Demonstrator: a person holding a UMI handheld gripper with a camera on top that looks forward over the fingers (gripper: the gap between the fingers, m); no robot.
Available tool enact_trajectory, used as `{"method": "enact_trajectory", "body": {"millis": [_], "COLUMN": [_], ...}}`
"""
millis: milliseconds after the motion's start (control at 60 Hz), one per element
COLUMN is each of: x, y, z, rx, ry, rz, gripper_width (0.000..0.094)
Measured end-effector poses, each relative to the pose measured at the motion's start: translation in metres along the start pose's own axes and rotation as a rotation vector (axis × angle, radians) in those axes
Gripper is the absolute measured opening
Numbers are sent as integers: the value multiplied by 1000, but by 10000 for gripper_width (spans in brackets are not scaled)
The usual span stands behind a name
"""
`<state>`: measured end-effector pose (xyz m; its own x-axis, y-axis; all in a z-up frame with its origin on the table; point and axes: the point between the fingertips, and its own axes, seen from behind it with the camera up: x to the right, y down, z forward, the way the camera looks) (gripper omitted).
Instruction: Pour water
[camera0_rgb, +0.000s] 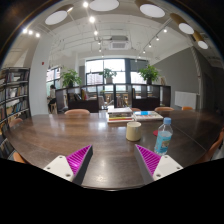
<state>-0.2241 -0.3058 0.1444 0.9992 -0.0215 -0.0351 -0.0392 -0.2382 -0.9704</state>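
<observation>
— Two things matter to us here: where's the bottle, where's the cup?

— We see the bottle (164, 137) standing upright on the table (60, 135), clear with a blue label and blue cap. It's ahead of our gripper (114, 161), a little past the right finger's tip.

— And the cup?

— The cup (134, 131) sits just left of the bottle, near it but apart, pale and round.

— Are we gripping anything?

— No. Our fingers (78, 158) are spread wide, magenta pads facing each other, with only bare tabletop between them. Neither touches the bottle.

— What's behind the bottle?

— Beyond the bottle and cup we see a stack of books (120, 114), with something flat beside it that we can't make out. Farther off, chairs (77, 113) line the far edge of the table.

— And past those?

— Well behind the bottle, big windows (105, 72) with potted plants (149, 73) in front. Far left of the bottle stand shelves (12, 95). Round ceiling lights (152, 10) hang overhead.
</observation>
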Motion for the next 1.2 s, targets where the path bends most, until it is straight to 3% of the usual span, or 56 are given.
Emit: {"method": "enact_trajectory", "body": {"millis": [133, 383, 567, 900, 1000, 1133, 1200], "x": [23, 144, 198, 229, 224, 230, 227], "y": [11, 61, 50, 33, 31, 22, 24], "z": [4, 29, 65, 146, 164, 174, 174], "rx": [-3, -36, 9, 3, 2, 29, 30], "ry": [23, 117, 153, 115, 75, 61, 65], "rz": [-22, -29, -17, -51, -26, -14, -19], "gripper_width": [864, 858, 847, 842, 766, 462, 445]}}
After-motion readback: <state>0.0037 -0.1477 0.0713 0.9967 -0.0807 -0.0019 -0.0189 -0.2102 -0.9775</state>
